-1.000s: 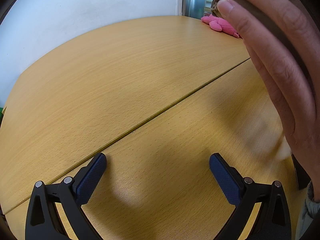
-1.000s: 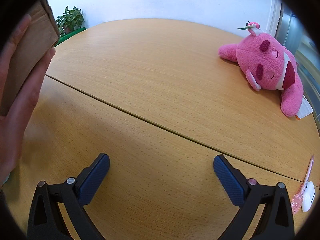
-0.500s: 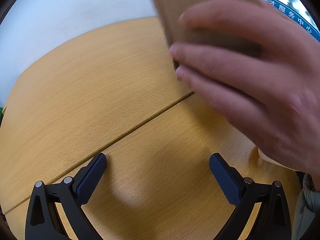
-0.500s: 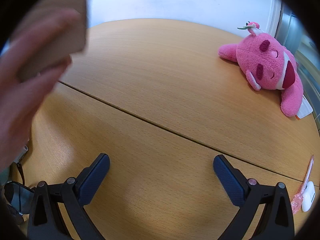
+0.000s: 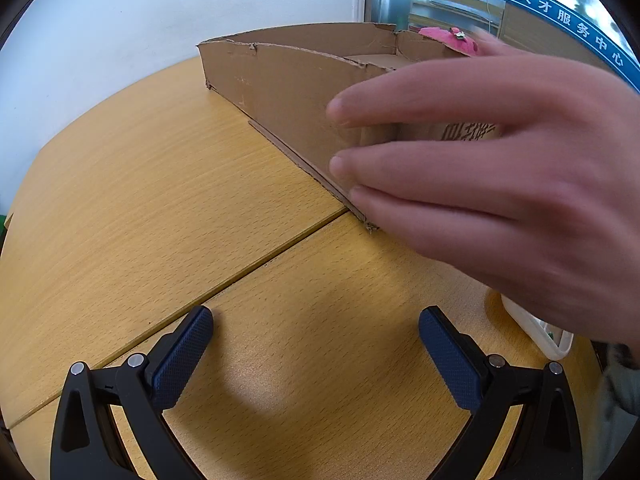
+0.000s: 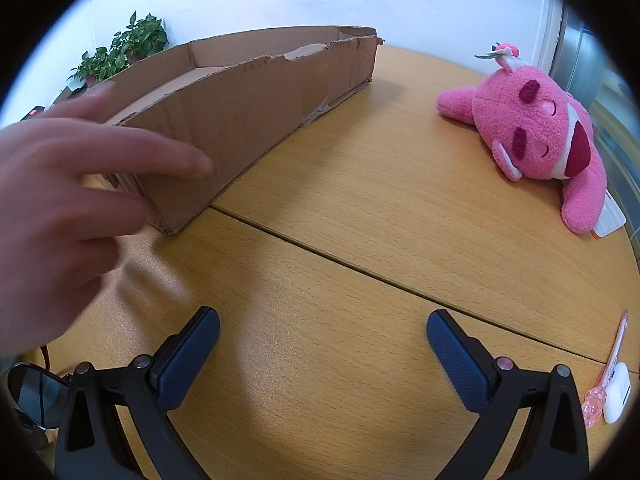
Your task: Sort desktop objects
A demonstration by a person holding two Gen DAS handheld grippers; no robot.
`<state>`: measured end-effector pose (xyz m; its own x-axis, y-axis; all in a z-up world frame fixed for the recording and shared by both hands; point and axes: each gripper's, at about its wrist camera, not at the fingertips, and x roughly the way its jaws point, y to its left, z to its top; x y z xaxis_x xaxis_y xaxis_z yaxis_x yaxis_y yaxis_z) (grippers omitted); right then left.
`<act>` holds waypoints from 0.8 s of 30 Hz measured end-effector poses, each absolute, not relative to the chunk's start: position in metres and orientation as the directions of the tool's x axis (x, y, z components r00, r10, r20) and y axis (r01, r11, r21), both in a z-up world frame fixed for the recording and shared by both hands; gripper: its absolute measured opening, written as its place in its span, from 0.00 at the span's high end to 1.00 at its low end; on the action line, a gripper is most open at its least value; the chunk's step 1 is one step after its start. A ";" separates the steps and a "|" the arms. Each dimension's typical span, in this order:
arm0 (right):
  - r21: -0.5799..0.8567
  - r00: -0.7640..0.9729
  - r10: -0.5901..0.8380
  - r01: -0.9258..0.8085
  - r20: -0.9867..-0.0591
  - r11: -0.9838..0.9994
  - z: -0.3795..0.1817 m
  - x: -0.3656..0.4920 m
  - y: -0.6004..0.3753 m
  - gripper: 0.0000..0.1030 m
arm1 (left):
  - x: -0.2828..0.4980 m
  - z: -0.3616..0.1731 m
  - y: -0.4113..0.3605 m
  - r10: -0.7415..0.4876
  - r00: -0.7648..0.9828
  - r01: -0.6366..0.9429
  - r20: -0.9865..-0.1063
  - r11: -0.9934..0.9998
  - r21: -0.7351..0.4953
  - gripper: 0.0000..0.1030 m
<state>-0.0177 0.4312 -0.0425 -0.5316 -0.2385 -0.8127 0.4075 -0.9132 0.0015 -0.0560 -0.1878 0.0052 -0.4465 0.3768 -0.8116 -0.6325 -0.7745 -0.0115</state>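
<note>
a bare hand (image 6: 60,216) rests on the cardboard box (image 6: 248,108) on the bench (image 6: 360,240), probably squaring it to receive the pink plush (image 6: 536,136); both grippers' fingers (image 5: 182,360) gape, empty.

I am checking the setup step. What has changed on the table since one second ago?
The hand brought the cardboard box down from the air; it now rests open side up on the table, fingers at its near end. Both grippers stayed open and empty; the pink plush toy did not move.
</note>
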 end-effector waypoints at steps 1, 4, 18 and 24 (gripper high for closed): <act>0.001 -0.531 -0.238 0.407 -0.813 -0.913 -0.042 -0.018 0.431 0.00 | -0.057 0.007 -0.188 0.377 -0.446 -0.633 -0.812 -0.774 -0.012 0.00; 0.001 -0.532 -0.238 0.407 -0.813 -0.913 -0.042 -0.018 0.431 0.00 | -0.056 0.006 -0.188 0.377 -0.447 -0.632 -0.812 -0.774 -0.012 0.00; 0.001 -0.532 -0.238 0.407 -0.812 -0.913 -0.043 -0.018 0.431 0.00 | -0.056 0.006 -0.187 0.377 -0.447 -0.632 -0.811 -0.775 -0.012 0.00; 0.001 -0.533 -0.238 0.407 -0.812 -0.913 -0.043 -0.018 0.432 0.00 | -0.054 0.003 -0.186 0.377 -0.447 -0.631 -0.811 -0.776 -0.013 0.00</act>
